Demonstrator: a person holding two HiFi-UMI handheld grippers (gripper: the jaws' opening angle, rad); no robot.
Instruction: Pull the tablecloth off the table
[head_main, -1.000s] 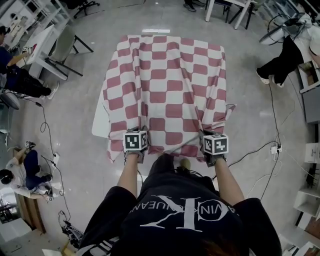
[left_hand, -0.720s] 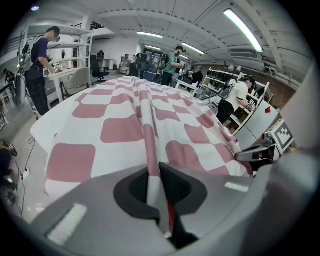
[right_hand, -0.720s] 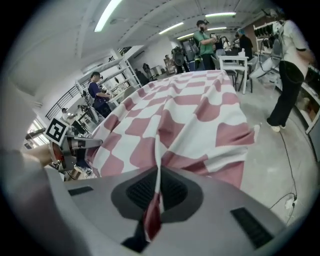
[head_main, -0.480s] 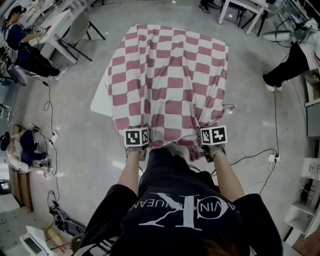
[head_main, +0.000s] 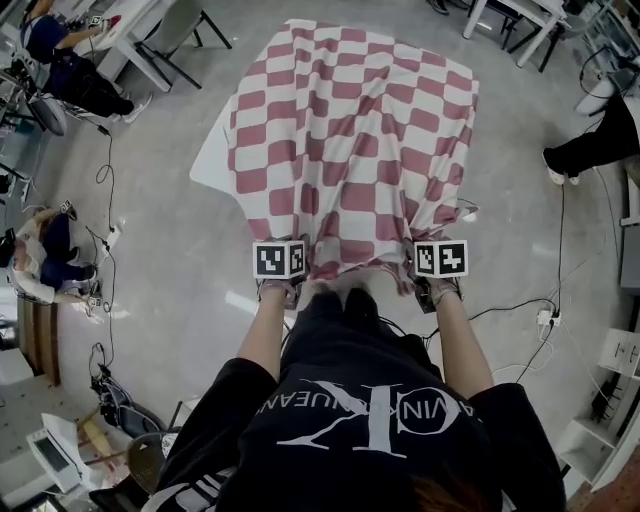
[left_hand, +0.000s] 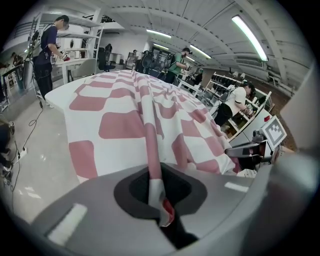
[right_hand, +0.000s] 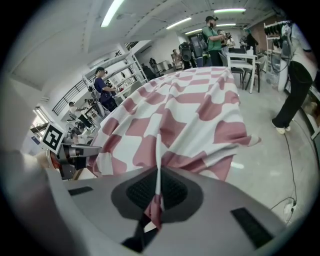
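With your left gripper (left_hand: 161, 202) and right gripper (right_hand: 156, 202) clenched on its hem, the tablecloth (head_main: 350, 130) has slid toward you, baring more table (head_main: 212, 152); pull's progressing.

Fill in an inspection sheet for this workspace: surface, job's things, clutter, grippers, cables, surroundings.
Surface: white table, mostly covered, left corner bare.
Job's things: checked tablecloth, draped over the table, gathered toward the near edge.
Clutter: nothing seen on the cloth.
Grippers: left gripper and right gripper, each shut on the tablecloth's near edge.
Cables: floor cable running to a power strip; more on the left floor.
Surroundings: people at benches, chair.
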